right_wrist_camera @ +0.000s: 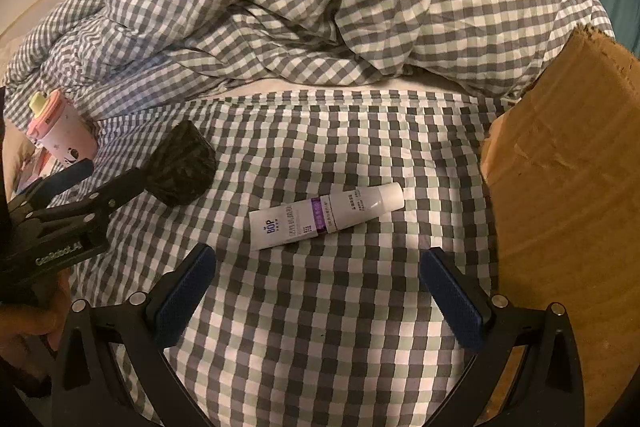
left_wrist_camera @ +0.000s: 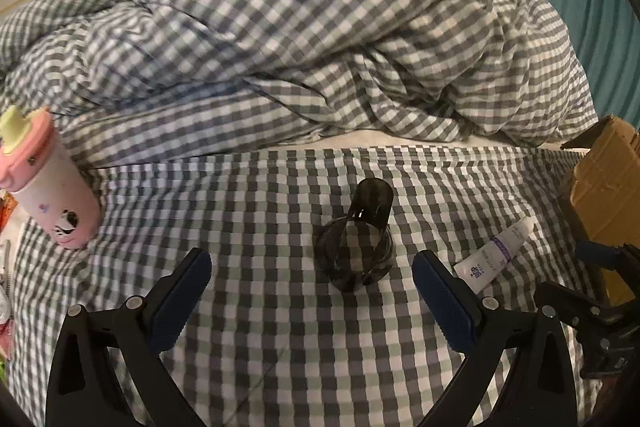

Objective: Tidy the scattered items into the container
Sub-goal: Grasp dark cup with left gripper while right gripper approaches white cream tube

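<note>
A dark see-through cup (left_wrist_camera: 356,239) lies on its side on the checked bedsheet, just ahead of my open left gripper (left_wrist_camera: 312,263), between the lines of its fingers. A white tube with a purple band (left_wrist_camera: 496,253) lies to its right. In the right wrist view the same tube (right_wrist_camera: 326,215) lies crosswise a little ahead of my open right gripper (right_wrist_camera: 318,259). The cardboard box (right_wrist_camera: 560,163) stands at the right. A pink and white bottle (left_wrist_camera: 48,183) lies at the far left. The dark cup (right_wrist_camera: 182,167) shows behind the left gripper's fingers (right_wrist_camera: 70,173).
A bunched checked duvet (left_wrist_camera: 300,27) fills the back of the bed. Colourful packets (left_wrist_camera: 6,211) sit at the left edge beside the bottle. A hand (right_wrist_camera: 36,311) holds the left gripper's handle. The box (left_wrist_camera: 604,195) borders the sheet on the right.
</note>
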